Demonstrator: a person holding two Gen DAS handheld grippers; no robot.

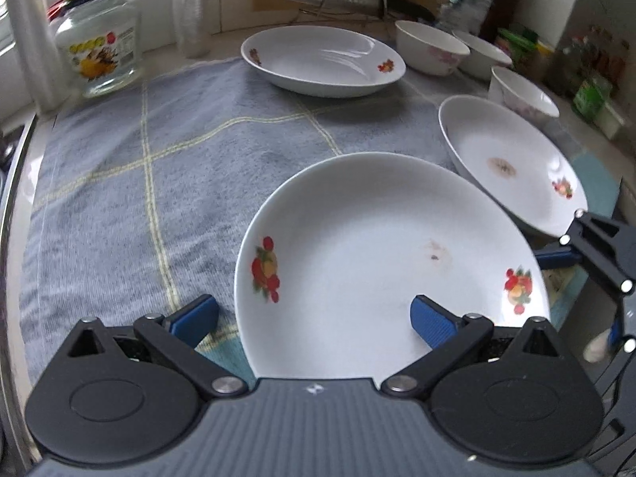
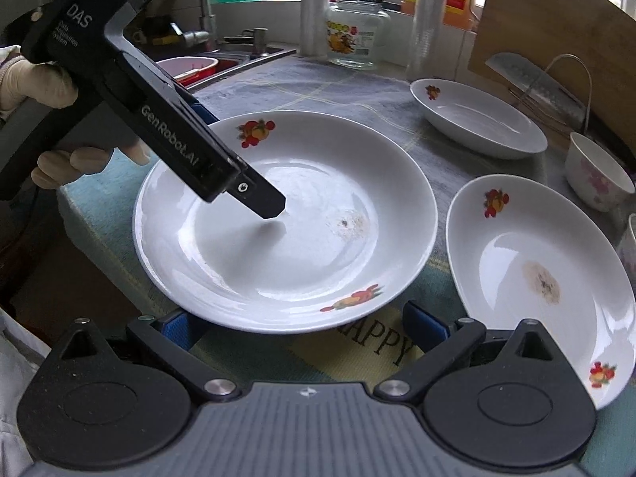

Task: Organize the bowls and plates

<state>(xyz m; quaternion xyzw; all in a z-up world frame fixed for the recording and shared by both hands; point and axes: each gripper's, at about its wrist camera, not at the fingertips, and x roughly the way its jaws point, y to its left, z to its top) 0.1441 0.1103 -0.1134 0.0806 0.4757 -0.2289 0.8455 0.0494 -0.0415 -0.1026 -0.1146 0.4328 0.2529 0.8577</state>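
On the blue checked towel's [image 1: 119, 183] near edge, woven "HAPPY", sits a white fruit-printed ceramic plate [image 2: 286, 218]. Over it the left gripper [image 1: 314, 318], marked "GenRobot.AI" and "DAS", spreads wide; the right gripper [image 2: 302, 328] likewise gapes, empty.

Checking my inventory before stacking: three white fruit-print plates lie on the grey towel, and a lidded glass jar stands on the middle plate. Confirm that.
Not quite. The three white fruit-print plates do lie on the grey towel, but the lidded glass jar stands on the counter beyond the towel's far edge, on no plate. The left wrist view shows it.
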